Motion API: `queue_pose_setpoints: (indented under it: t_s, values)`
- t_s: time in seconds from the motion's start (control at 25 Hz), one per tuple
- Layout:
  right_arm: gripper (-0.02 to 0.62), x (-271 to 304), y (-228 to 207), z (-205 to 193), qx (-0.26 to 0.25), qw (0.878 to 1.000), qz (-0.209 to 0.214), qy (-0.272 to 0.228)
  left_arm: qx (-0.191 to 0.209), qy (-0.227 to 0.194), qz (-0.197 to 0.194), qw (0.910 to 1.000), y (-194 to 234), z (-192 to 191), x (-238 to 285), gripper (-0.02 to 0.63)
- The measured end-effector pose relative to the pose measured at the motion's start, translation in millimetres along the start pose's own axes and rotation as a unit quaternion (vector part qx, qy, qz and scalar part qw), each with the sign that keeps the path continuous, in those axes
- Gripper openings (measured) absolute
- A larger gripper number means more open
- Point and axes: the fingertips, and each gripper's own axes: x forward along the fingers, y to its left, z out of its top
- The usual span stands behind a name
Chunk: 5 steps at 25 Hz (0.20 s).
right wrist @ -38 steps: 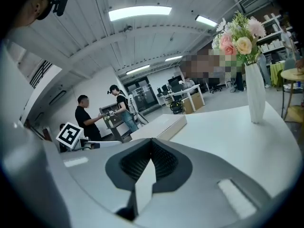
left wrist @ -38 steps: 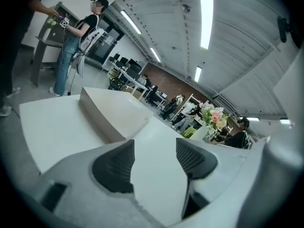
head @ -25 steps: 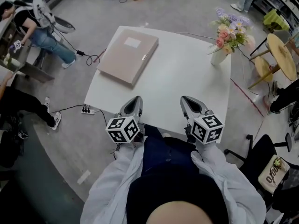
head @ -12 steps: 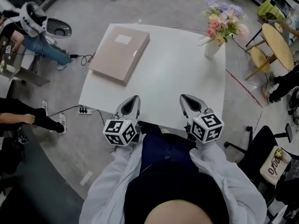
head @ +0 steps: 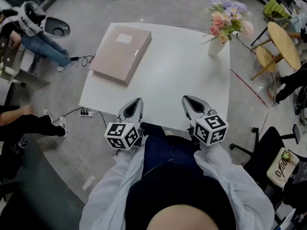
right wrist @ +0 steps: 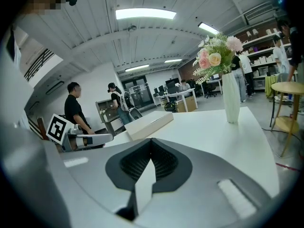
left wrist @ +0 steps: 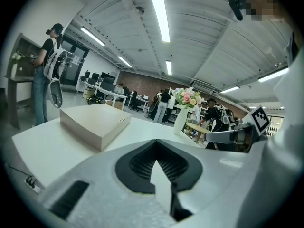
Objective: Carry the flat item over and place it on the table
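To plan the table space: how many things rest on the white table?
2: a flat beige box at the white table's far left corner, a white vase of flowers at its far right corner. None seems hidden.

A grey concrete floor point(head: 57, 128) fills the head view, with a power strip point(head: 87, 112) and its cables at the left. A round wooden table point(head: 284, 44) stands at the upper right, a black chair point(head: 261, 150) at the lower right. Long strip lights point(left wrist: 160, 13) run along the pale ribbed ceiling point(left wrist: 204, 42).
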Motion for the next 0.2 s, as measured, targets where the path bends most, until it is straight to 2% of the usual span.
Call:
queue_pose_setpoints:
  t_s: [0.2]
  values:
    - [0.011, -1.0, 1.4, -2.3, 0.001, 1.0, 0.0, 0.001, 0.011, 0.006, 0.003, 0.9999, -0.6, -2.9, -1.7, -0.002]
